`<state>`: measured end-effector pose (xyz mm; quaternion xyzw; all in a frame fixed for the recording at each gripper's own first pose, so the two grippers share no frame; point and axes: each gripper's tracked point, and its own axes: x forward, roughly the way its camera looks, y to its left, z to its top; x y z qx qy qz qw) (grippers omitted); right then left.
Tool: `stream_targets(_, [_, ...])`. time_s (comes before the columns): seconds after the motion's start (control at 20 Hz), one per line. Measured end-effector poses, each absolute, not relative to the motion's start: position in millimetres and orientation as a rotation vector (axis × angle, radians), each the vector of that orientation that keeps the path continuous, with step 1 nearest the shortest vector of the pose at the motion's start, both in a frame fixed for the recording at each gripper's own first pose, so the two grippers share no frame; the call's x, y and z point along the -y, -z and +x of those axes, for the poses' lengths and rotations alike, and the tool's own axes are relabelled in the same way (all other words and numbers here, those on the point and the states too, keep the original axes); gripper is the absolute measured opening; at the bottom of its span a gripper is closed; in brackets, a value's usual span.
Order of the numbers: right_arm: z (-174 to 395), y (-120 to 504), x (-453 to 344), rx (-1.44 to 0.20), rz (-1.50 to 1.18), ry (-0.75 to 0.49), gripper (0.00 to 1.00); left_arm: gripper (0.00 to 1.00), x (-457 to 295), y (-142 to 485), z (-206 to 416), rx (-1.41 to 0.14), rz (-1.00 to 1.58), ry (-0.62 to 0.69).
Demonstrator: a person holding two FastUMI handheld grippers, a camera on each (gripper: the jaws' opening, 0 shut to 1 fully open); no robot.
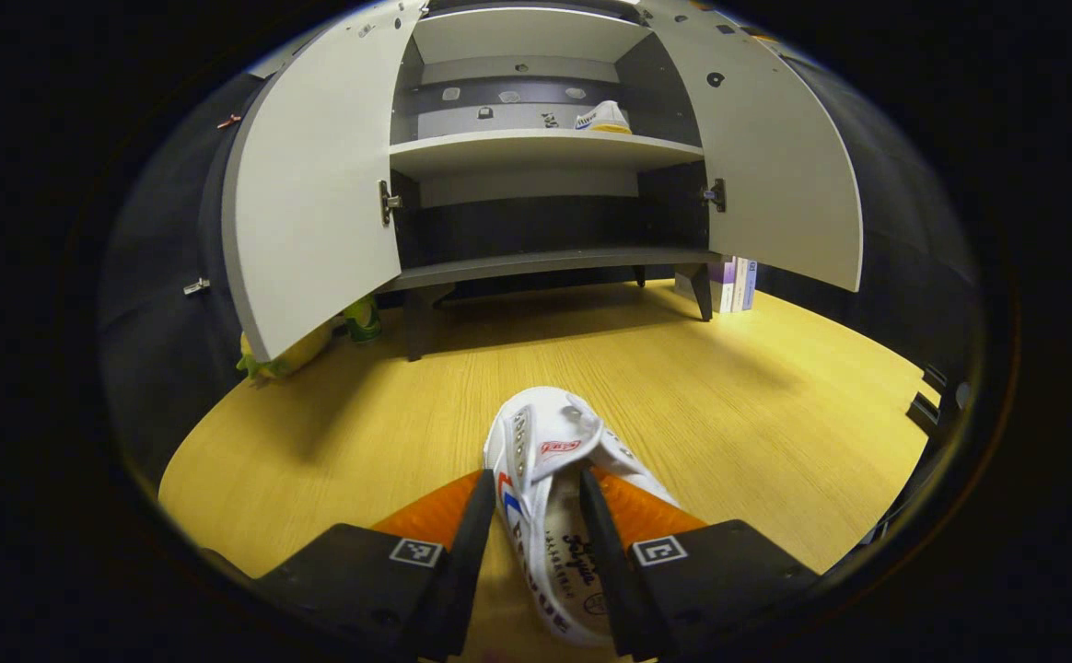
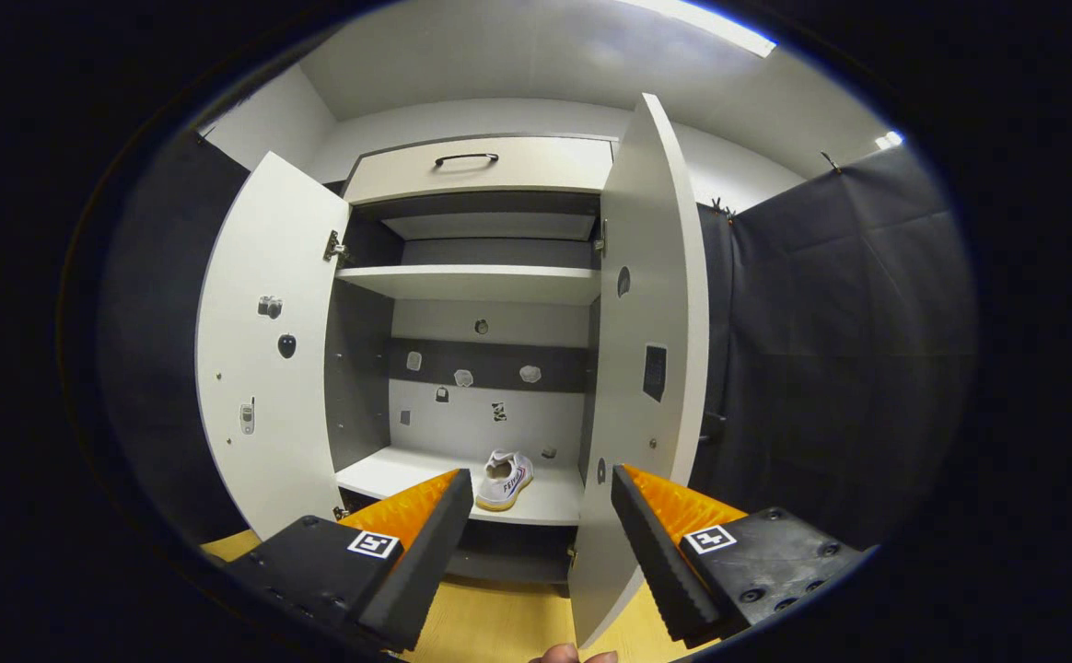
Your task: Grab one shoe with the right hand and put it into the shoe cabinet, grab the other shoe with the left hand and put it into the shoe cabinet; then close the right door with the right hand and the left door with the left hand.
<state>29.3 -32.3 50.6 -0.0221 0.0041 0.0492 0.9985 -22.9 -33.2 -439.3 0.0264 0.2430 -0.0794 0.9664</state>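
In the left gripper view, the left gripper [image 1: 533, 525] sits low over the wooden floor [image 1: 757, 405] with a white shoe [image 1: 554, 488] between its fingers; both fingers press against the shoe's sides, so it has the shoe clamped, toe pointing ahead toward the shoe cabinet [image 1: 536, 147]. Far ahead of it, both cabinet doors stand wide open, the left door [image 1: 310, 193] and the right door [image 1: 775, 166], and a second shoe [image 1: 604, 118] rests on the middle shelf toward the right. The right gripper view looks at the cabinet from higher and closer: the right gripper [image 2: 542, 516] is spread wide and holds nothing, its fingers framing the shelved shoe [image 2: 504, 479] just ahead and the edge of the open right door [image 2: 642, 368]. A drawer [image 2: 481, 170] with a dark handle tops the cabinet.
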Motion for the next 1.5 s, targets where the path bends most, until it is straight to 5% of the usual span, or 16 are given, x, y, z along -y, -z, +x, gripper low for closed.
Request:
stream_targets(0.25, [27.5,-42.6,39.4,-0.03,-0.037,-0.088,0.96,0.29,20.9,446.3,-15.0,-0.578,-0.004,0.13])
stream_targets(0.3, [27.6,-42.1,40.6,-0.031,-0.037,-0.086,0.96,0.35,21.5,448.8,-11.8,-0.585,-0.006,0.138])
stream_targets(0.5, [29.3,-41.6,42.6,-0.031,-0.037,-0.074,0.96,0.34,15.5,455.3,-0.6,-0.576,0.07,0.121])
stream_targets(0.75, [29.1,-36.2,43.2,-0.04,-0.045,-0.066,0.96,0.07,4.3,456.8,6.0,-0.624,0.048,0.096])
stream_targets(1.1, [22.8,-37.9,40.1,-0.039,-0.027,-0.097,0.96,0.05,-1.3,419.7,-1.4,-0.663,-0.015,0.071])
stream_targets(1.5, [12.4,-30.4,56.8,-0.061,0.017,-0.114,0.96,0.05,3.6,310.0,-8.3,-0.625,-0.119,-0.023])
